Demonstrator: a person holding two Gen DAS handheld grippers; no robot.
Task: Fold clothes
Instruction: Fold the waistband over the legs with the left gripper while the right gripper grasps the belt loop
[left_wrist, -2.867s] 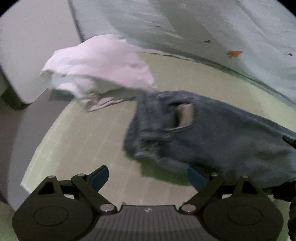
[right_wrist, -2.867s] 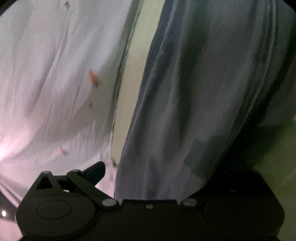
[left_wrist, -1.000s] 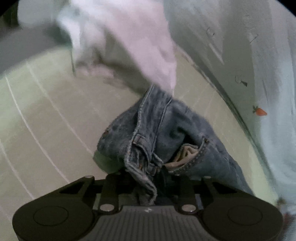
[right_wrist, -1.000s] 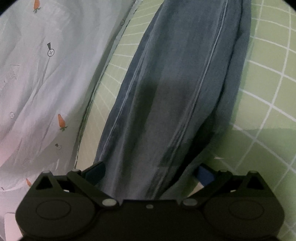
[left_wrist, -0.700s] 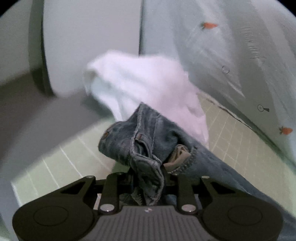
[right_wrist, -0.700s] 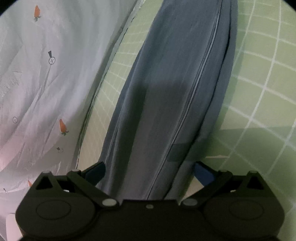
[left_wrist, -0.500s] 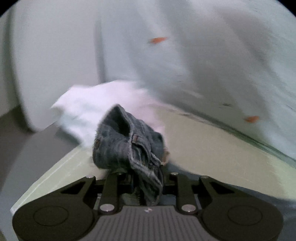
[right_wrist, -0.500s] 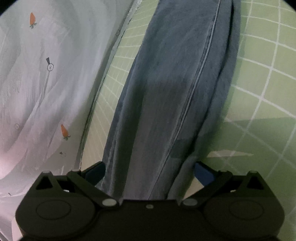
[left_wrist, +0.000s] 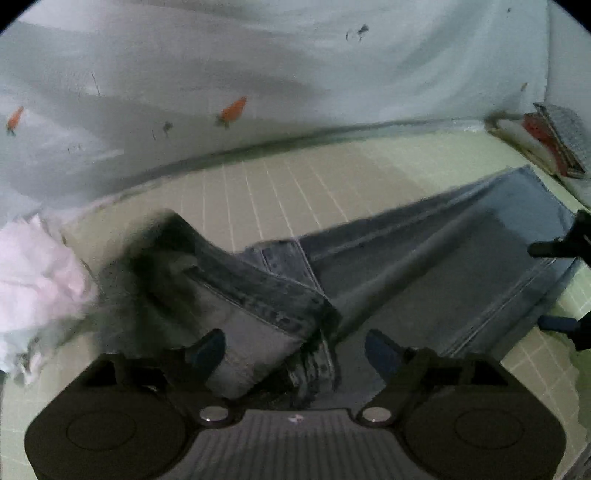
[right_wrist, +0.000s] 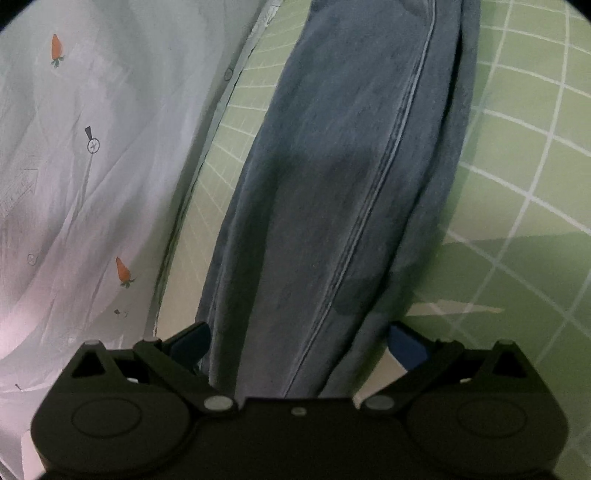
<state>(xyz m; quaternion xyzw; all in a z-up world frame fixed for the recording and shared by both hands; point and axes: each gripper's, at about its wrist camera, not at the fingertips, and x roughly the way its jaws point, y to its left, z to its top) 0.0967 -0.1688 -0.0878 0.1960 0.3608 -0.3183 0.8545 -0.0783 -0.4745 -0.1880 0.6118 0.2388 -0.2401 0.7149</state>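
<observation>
A pair of blue jeans (left_wrist: 424, 258) lies stretched over the green grid mat (left_wrist: 277, 192). Its waist end (left_wrist: 240, 295) is doubled over, close in front of my left gripper (left_wrist: 293, 347). That gripper's jaws are opening; the waistband lies loose between the blue pads and is not pinched. At the right edge of the left wrist view my right gripper (left_wrist: 543, 288) straddles the leg end. In the right wrist view the jeans legs (right_wrist: 332, 184) run away from my right gripper (right_wrist: 299, 343), whose fingers stand wide on either side of the cloth.
A crumpled white garment (left_wrist: 33, 288) lies left of the jeans. A stack of folded clothes (left_wrist: 554, 144) sits at the mat's far right corner. A white sheet with small carrot prints (right_wrist: 74, 184) borders the mat (right_wrist: 517, 184) along its far side.
The left gripper, earlier shut on the bunched waistband, rolled and swung with it towards the legs, then let go with its jaws spread. The right gripper stayed open over the legs and crept slightly along them.
</observation>
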